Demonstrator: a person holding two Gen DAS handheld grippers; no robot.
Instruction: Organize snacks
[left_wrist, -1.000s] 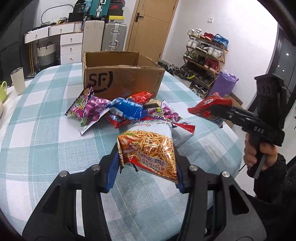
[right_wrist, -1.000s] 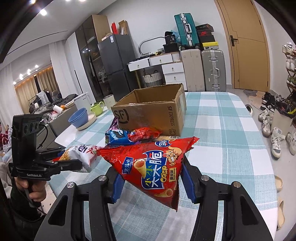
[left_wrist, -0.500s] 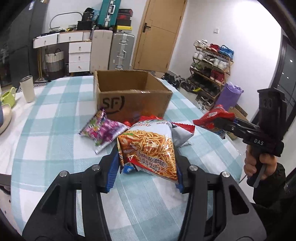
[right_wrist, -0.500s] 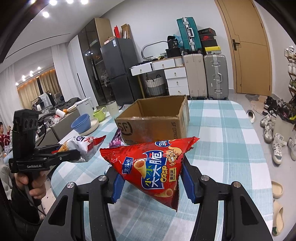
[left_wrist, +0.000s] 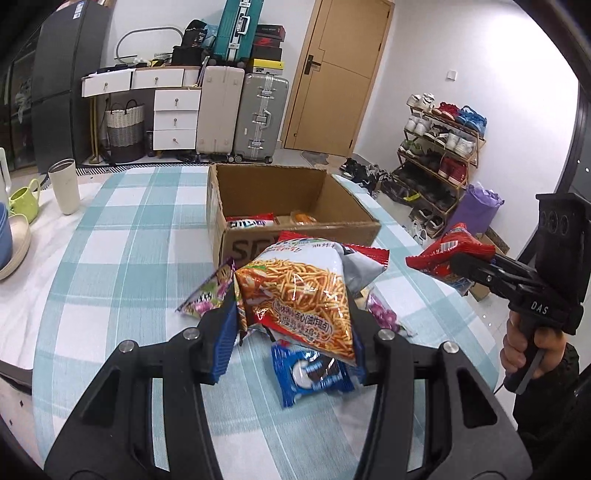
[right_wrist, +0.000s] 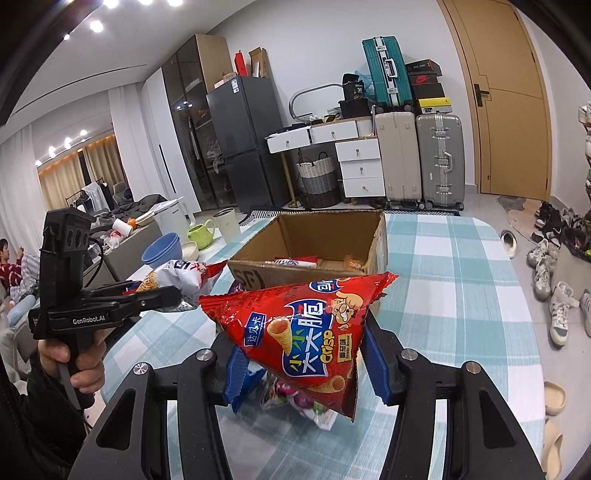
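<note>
Fingers: both pairs are pinching snack bags; the left gripper clamps the noodle-stick bag, the right gripper clamps the red cone-crisp bag.
Just changed: both bags have come up off the table and nearer the cardboard box than a second ago; its inside now shows, which it did not before.
Meaning for the task: the two bags look ready to carry over the near wall and drop in; this is a judgement.
Box contents: a few packets already lie on the floor of the box, with bare room beside them.
Left on the table: a blue cookie packet and purple packets lie under and beside the held bags.
Edges: the box's near rim is the line to clear; the checked tablecloth curves away at the right, close under the right gripper.
Open room: air above the box is free; cup and green mug stand well apart at left.
</note>
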